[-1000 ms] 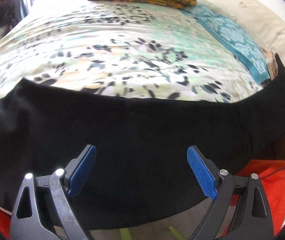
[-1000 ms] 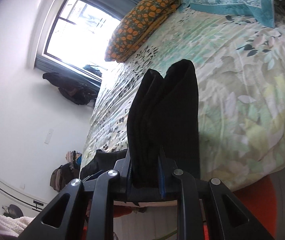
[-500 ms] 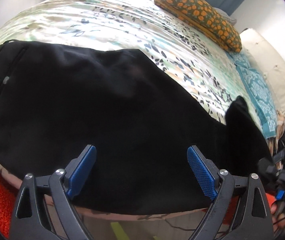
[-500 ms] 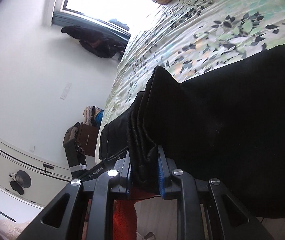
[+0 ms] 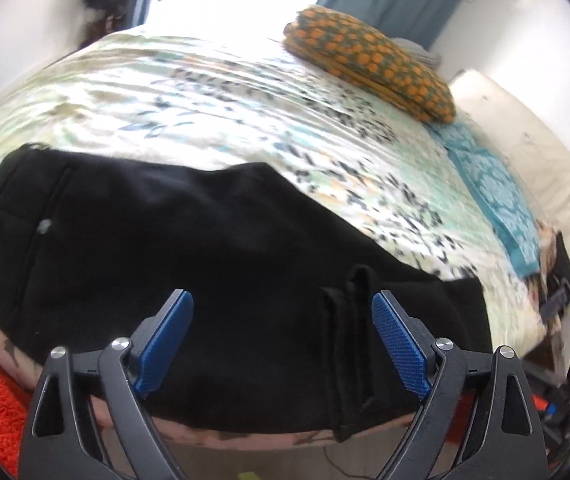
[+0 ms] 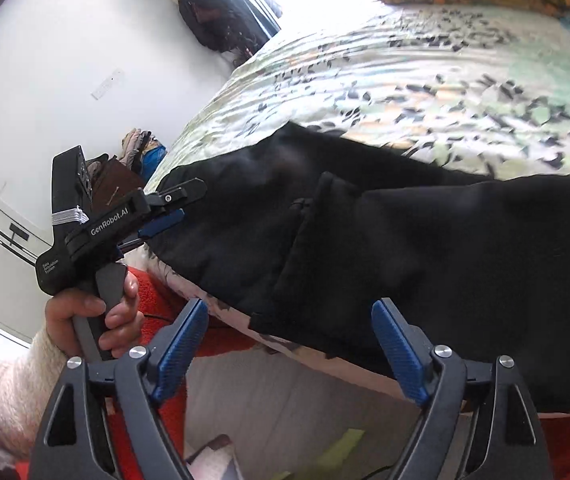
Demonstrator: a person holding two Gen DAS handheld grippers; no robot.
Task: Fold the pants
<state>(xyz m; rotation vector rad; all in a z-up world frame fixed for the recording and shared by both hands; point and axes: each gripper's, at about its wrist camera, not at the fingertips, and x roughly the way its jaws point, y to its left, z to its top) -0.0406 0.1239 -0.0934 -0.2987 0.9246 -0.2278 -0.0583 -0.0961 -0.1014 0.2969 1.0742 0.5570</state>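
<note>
Both my hand-held grippers are released: the left hand-held gripper (image 5: 283,338) and right hand-held gripper (image 6: 291,346) hang over the black pants (image 5: 205,256), folded at the bed (image 5: 213,92) edge. Their lower hem is hidden. I read "GenRobot.AI" on the left unit's body.

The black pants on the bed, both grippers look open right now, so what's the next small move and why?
Probably bring the right gripper forward to the near edge of the black pants and close on it. The leg end lies folded over the rest, both grippers are open and hold nothing, and the left gripper hovers over the cloth, so another fold seems due.
</note>
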